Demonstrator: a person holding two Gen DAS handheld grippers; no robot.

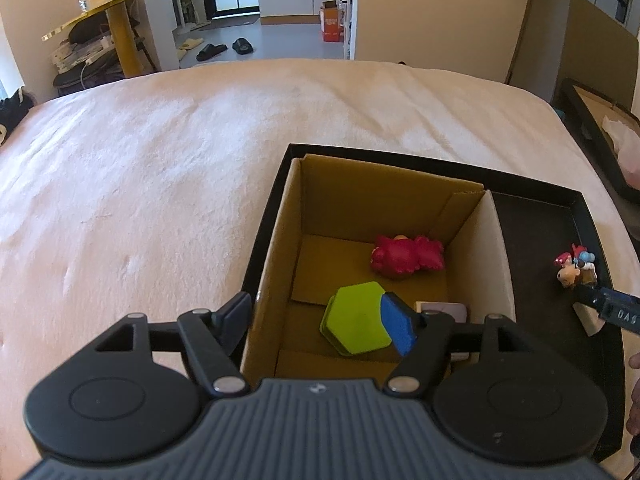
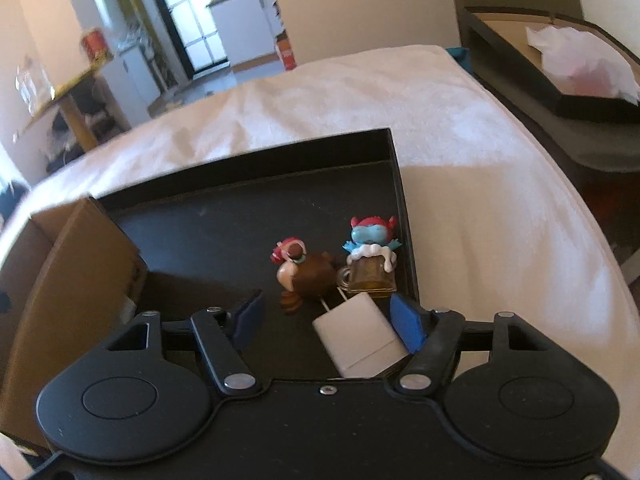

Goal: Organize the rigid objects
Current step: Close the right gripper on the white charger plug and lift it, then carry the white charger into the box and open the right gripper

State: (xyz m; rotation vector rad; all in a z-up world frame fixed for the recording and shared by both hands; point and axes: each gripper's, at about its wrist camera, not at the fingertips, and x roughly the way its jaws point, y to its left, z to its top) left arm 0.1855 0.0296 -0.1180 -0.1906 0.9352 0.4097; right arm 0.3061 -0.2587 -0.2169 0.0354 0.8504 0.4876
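Note:
A cardboard box (image 1: 384,200) stands in a black tray (image 1: 540,224) on the bed. Inside it lie a red toy (image 1: 406,258), a green hexagon (image 1: 358,318) and a pale block (image 1: 444,310). My left gripper (image 1: 316,324) is open and holds nothing, its fingers on either side of the box's left wall. In the tray's right part stand a brown figurine (image 2: 306,274) and a blue figurine in a mug (image 2: 370,260). My right gripper (image 2: 327,324) is open just behind them. A white block (image 2: 360,338) lies between its fingers, close to the right pad and apart from the left.
The tray rests on a cream blanket (image 1: 180,152) covering the bed. A second black tray (image 2: 560,92) holding white paper sits beyond the bed's right edge. A yellow table (image 1: 116,4) stands far left. A hand (image 1: 634,384) shows at the right edge.

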